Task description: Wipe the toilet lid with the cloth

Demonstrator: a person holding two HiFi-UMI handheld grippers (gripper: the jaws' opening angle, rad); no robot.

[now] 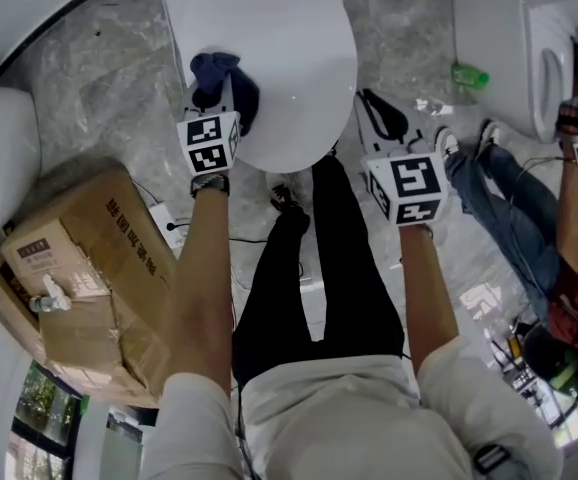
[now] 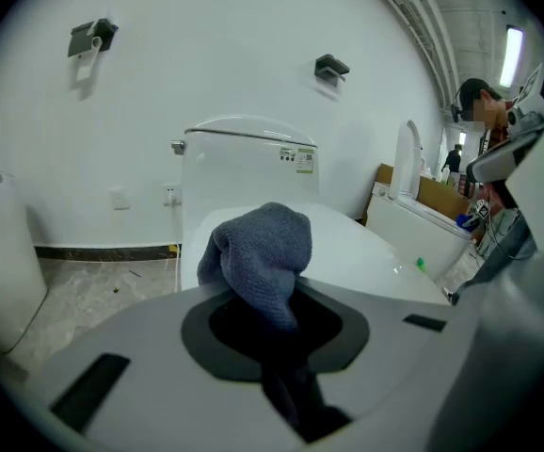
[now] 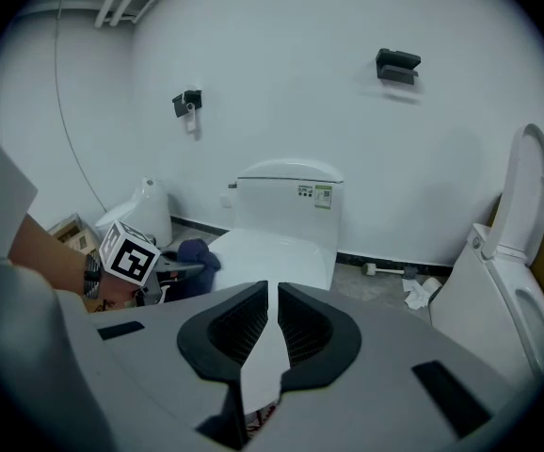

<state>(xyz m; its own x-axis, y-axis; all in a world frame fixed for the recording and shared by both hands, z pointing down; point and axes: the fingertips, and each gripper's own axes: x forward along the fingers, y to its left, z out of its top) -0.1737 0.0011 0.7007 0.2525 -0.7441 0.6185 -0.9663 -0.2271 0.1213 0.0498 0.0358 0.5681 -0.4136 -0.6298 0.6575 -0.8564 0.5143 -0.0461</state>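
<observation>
The left gripper (image 1: 227, 103) is clamped on a crumpled dark blue knitted cloth (image 1: 217, 73), which sits at the left edge of the closed glossy white toilet lid (image 1: 289, 58). The right gripper (image 1: 377, 113) hangs just off the lid's right front edge, its jaws almost together with nothing between them.

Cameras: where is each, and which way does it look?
Head view: on the person's head, looking down at the toilet lid; arms and legs show.
Left gripper view: on the left hand-held gripper, jaws shut on the cloth, facing the tank.
Right gripper view: on the right hand-held gripper, facing the toilet lid over shut jaws; left forearm shows.
All show toilet lid and cloth.
</observation>
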